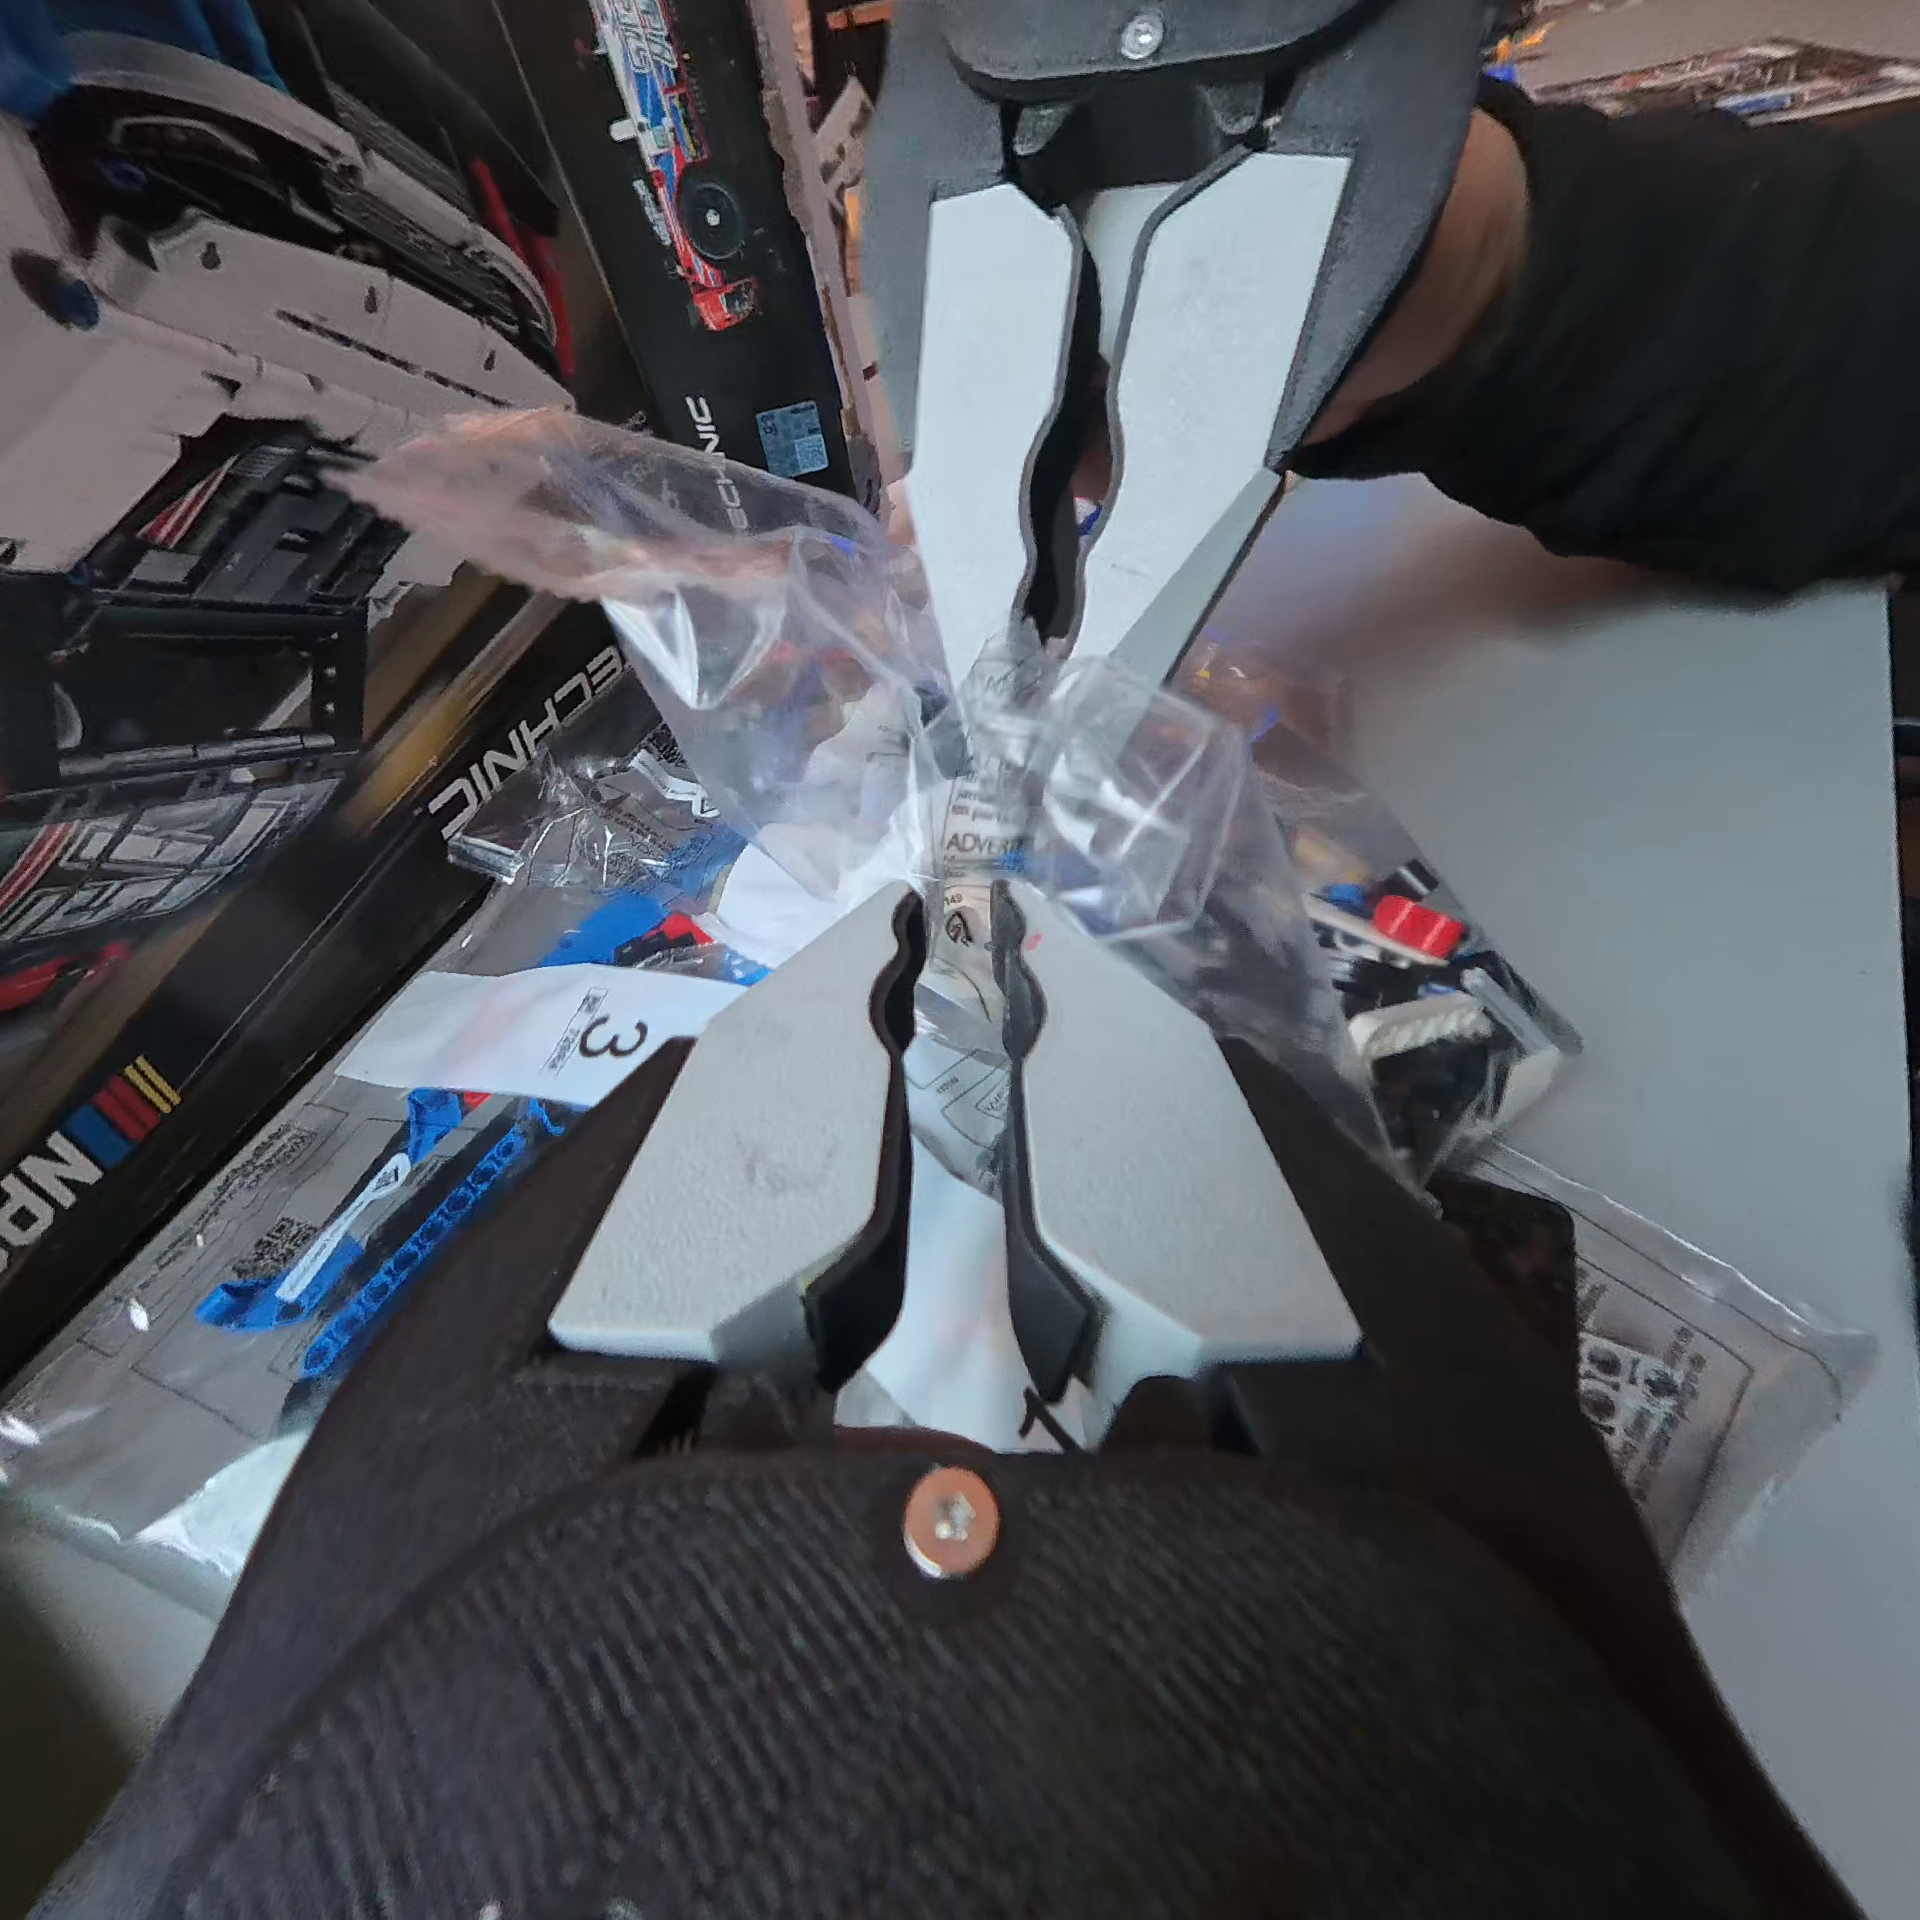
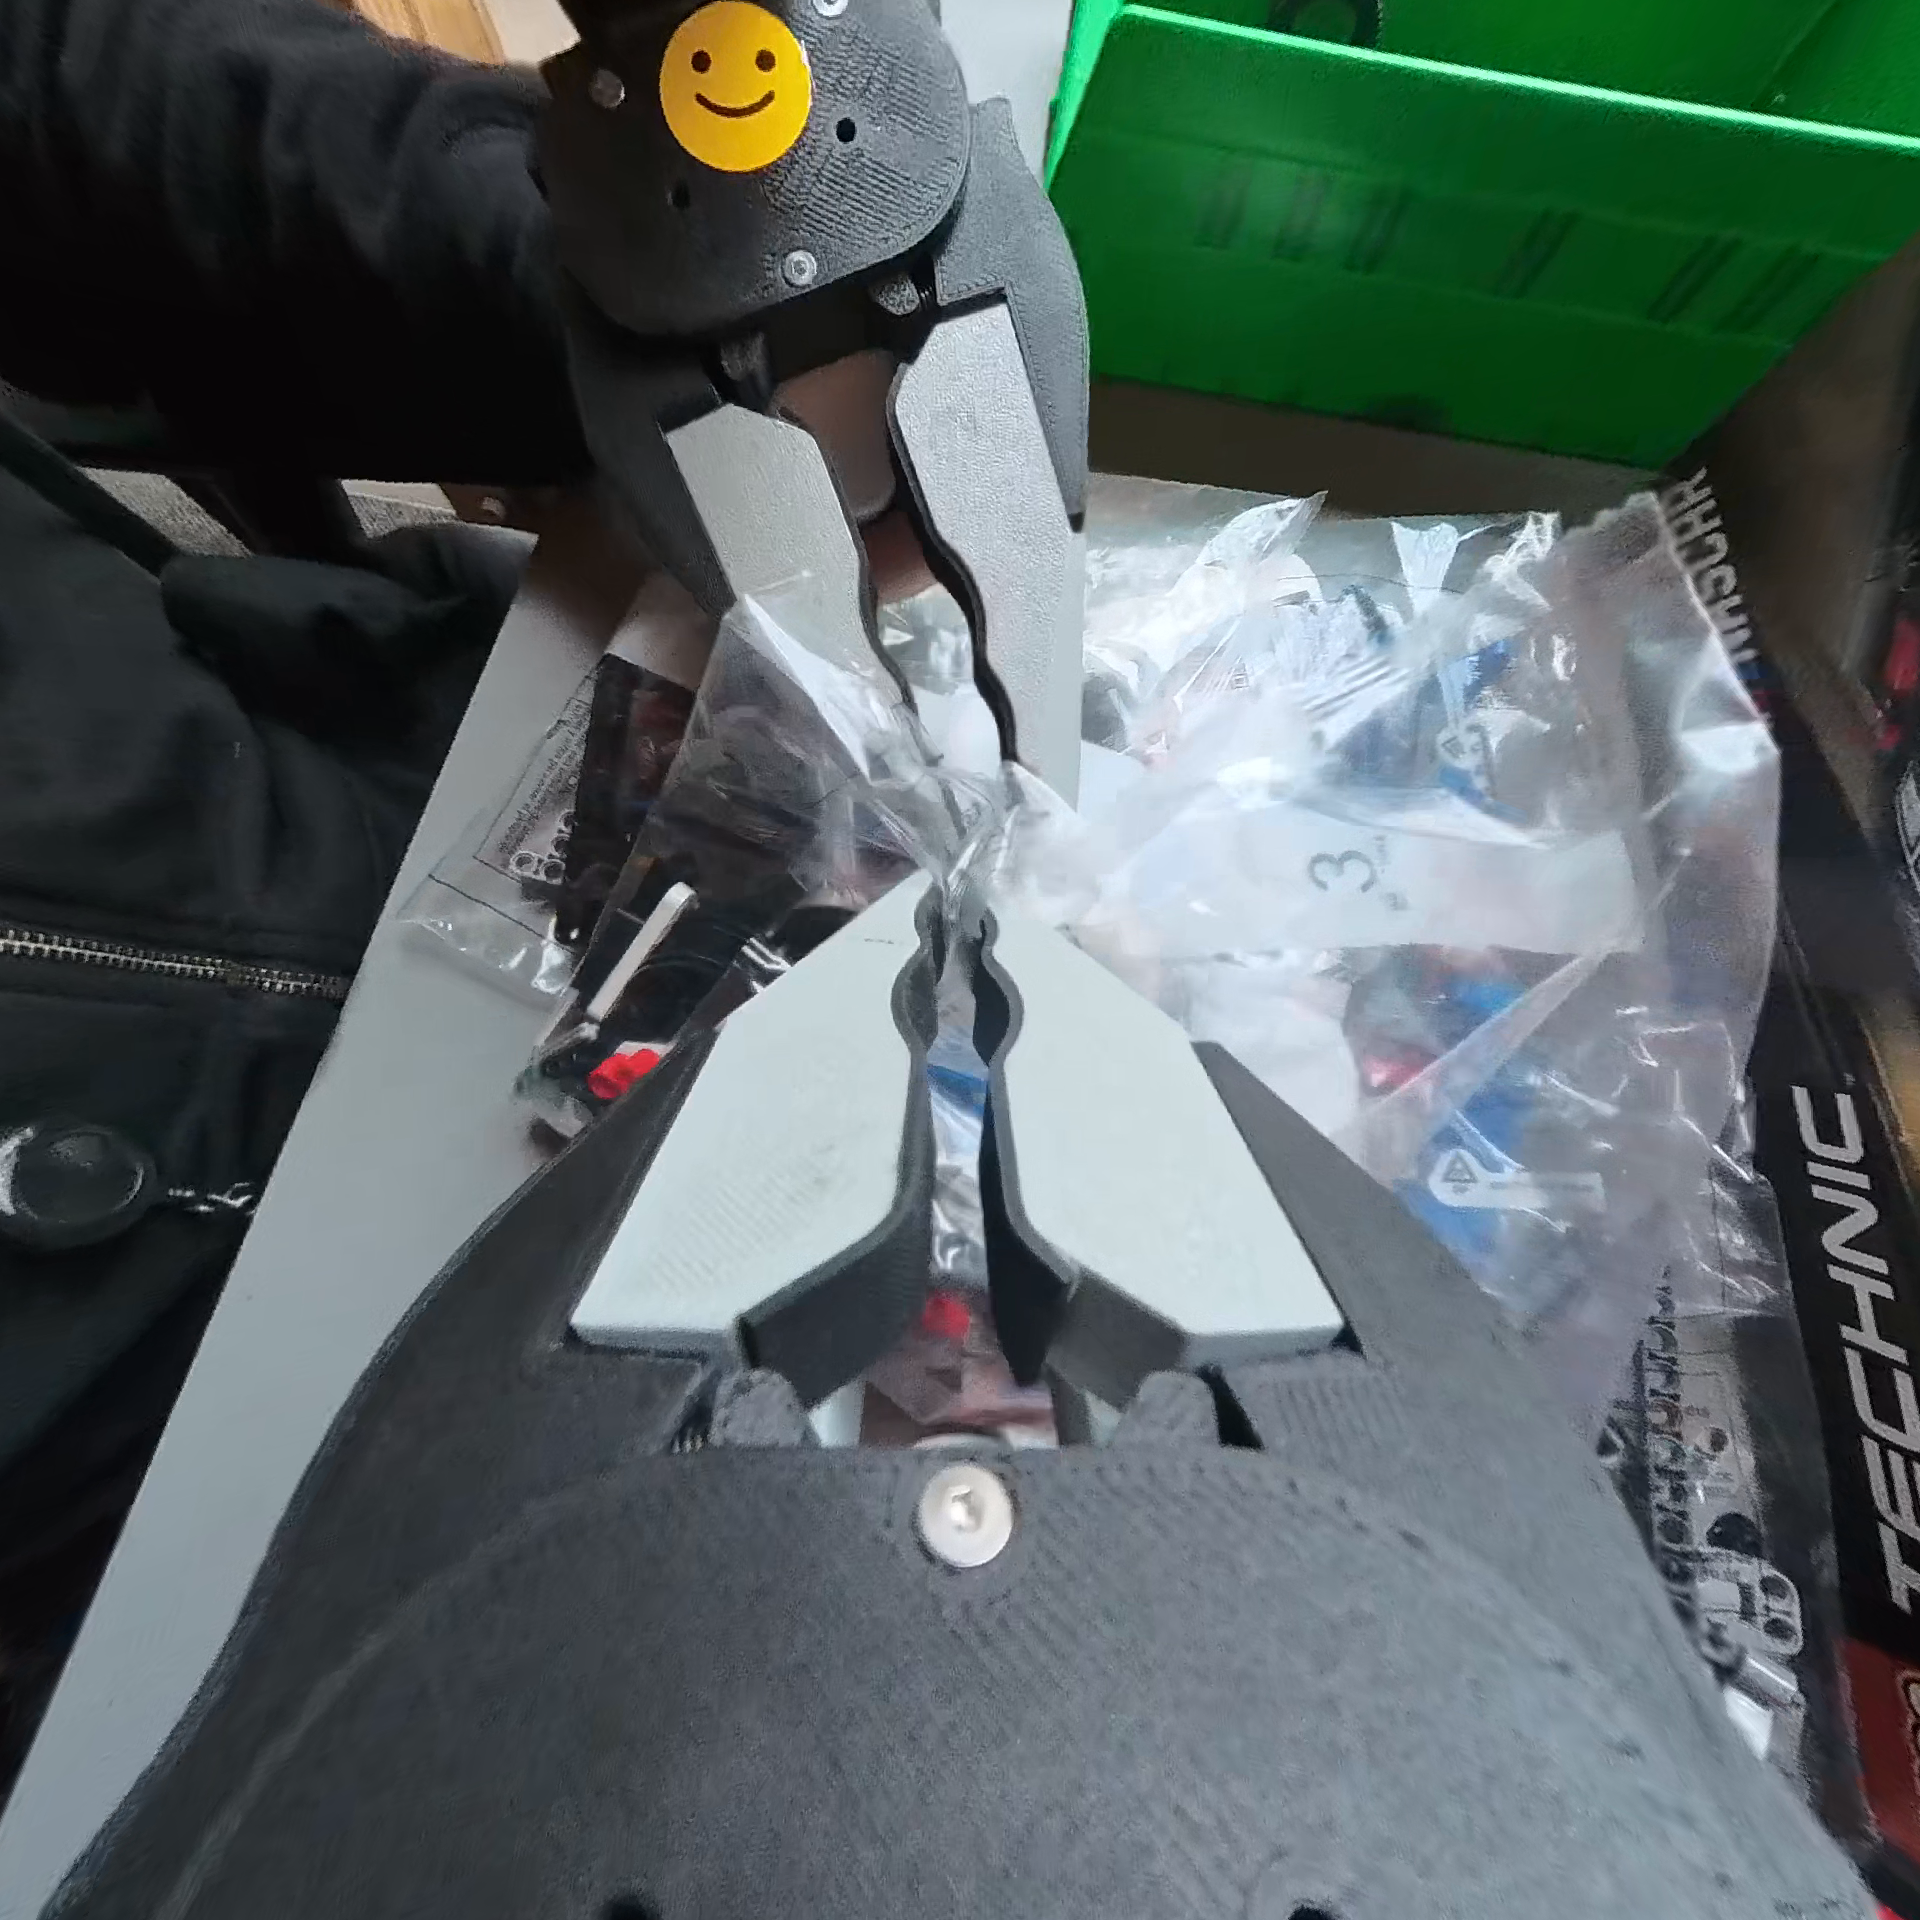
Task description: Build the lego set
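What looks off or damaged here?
Nothing spilled. Both the left gripper and right gripper pinch the same clear plastic bag, bunching it tight between them. It looks mid-tear; I can't tell if it has opened.

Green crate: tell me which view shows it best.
The right wrist view. The green crate fills its upper right corner, behind the clear bag that both the right gripper and the left gripper pinch. The left wrist view shows none of the crate.

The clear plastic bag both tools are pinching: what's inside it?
The clear bag shows blue, red and white building pieces through the crumpled plastic. Glare and folds hide their exact shapes and number.
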`<act>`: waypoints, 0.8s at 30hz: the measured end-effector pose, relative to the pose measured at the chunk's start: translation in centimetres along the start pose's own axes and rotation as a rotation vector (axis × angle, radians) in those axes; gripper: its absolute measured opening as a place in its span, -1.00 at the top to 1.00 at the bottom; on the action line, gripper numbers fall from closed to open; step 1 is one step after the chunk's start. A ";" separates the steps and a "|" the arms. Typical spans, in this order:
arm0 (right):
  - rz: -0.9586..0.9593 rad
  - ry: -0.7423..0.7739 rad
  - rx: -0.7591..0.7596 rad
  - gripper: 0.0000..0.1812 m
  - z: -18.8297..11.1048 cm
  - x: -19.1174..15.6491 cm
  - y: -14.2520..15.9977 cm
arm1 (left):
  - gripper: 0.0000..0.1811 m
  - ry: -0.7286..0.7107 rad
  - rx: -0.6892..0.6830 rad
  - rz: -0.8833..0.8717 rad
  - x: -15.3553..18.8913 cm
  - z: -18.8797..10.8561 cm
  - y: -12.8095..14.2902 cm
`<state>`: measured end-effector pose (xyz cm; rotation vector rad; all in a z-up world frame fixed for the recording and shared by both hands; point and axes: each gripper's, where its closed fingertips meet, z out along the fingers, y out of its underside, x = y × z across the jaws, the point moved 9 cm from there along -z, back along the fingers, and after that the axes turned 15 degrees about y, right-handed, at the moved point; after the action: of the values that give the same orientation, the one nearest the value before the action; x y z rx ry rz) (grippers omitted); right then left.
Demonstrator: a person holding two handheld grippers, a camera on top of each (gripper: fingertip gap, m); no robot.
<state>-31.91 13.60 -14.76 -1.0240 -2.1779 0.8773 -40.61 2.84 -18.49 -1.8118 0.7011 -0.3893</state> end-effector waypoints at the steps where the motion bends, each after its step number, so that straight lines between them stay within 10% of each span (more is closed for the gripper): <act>1: -0.006 0.000 -0.010 1.00 0.2 -0.1 0.0 | 0.91 -0.003 -0.026 0.018 0.0 0.2 -0.1; 10: 0.003 0.290 0.020 1.00 3.0 0.7 1.4 | 1.00 -0.400 -0.010 -0.217 -3.5 -0.1 1.7; 19: -0.143 0.544 -0.026 1.00 2.9 -1.2 1.9 | 1.00 -0.404 -0.069 -0.299 -5.4 2.0 1.7; 21: -0.114 0.398 0.094 1.00 1.9 -3.2 1.4 | 1.00 -0.567 -0.103 -0.411 -6.9 0.9 2.5; 24: -0.250 0.447 0.076 1.00 2.2 -4.7 2.6 | 1.00 -0.449 0.092 -0.643 -9.2 -1.4 3.7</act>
<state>-29.82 10.36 -19.09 -0.7980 -1.8270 0.5480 -49.51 6.84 -20.78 -1.9148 -0.2212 -0.3996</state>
